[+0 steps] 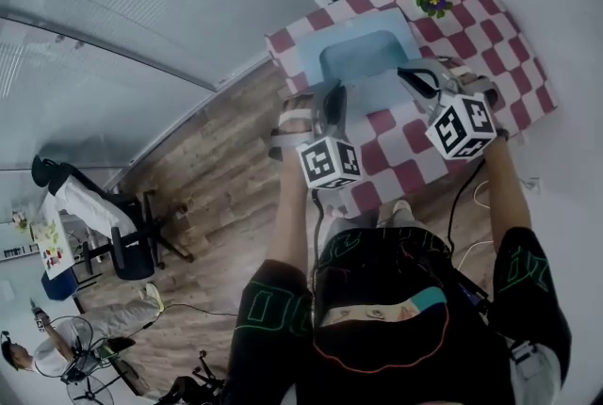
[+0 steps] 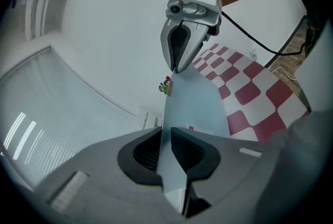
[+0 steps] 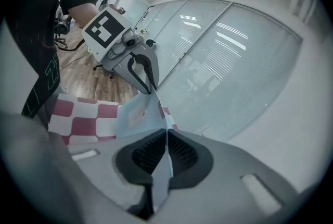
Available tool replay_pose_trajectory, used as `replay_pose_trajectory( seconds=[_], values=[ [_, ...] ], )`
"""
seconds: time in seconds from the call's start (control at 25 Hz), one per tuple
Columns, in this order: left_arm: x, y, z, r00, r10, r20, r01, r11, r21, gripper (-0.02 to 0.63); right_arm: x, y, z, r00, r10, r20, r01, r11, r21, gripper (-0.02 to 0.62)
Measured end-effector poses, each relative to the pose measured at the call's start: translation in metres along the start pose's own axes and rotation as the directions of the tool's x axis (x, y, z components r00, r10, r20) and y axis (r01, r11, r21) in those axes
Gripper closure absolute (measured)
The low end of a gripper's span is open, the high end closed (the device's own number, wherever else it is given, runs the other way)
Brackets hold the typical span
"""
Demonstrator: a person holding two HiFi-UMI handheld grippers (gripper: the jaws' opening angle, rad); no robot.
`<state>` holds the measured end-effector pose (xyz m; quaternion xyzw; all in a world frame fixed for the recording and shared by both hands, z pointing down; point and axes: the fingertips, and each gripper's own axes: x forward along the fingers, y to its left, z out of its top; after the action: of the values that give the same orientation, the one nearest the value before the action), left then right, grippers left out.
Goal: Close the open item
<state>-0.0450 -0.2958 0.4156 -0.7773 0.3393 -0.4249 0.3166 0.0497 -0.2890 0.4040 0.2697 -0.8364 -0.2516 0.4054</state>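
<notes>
**Head view: 2 tongs pinch a thin blue flap**

Left tongs (image 1: pixel 332 92) and right tongs (image 1: pixel 413 75) both stand narrow, each nipping an edge of the blue flap (image 1: pixel 369 55). The flap spans between them, lifted off the checked bench (image 1: pixel 509 45). It looks light, thin, bendy and probably slippery. A hold near both outer corners should keep it from sagging.

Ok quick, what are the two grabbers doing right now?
Left gripper: closed on the blue cover.
Right gripper: closed on the blue cover too.
</notes>
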Motion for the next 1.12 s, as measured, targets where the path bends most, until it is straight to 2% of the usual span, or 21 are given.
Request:
replay_pose_trajectory(
  seconds=[0.36, 0.56, 0.84, 1.12],
  values=[
    [0.057, 0.029, -0.025, 0.989, -0.104, 0.101, 0.107, 0.994, -0.024, 0.525, 0.051, -0.038, -0.012, 0.992, -0.008, -0.129, 0.008, 1.000, 0.002, 0.577],
    [0.084, 0.036, -0.028, 0.979, -0.167, 0.114, 0.173, 0.984, -0.050, 0.518, 0.071, -0.055, -0.027, 0.988, 0.011, -0.155, -0.008, 1.000, 0.016, 0.574],
    [0.131, 0.042, -0.046, 0.977, -0.199, 0.075, 0.206, 0.973, -0.101, 0.517, 0.115, -0.076, -0.051, 0.988, 0.043, -0.151, -0.044, 0.999, -0.004, 0.571],
    [0.172, 0.038, -0.068, 0.965, -0.260, -0.010, 0.257, 0.958, -0.129, 0.514, 0.161, -0.082, -0.078, 0.986, 0.116, -0.122, -0.117, 0.993, 0.005, 0.566]
  ],
)
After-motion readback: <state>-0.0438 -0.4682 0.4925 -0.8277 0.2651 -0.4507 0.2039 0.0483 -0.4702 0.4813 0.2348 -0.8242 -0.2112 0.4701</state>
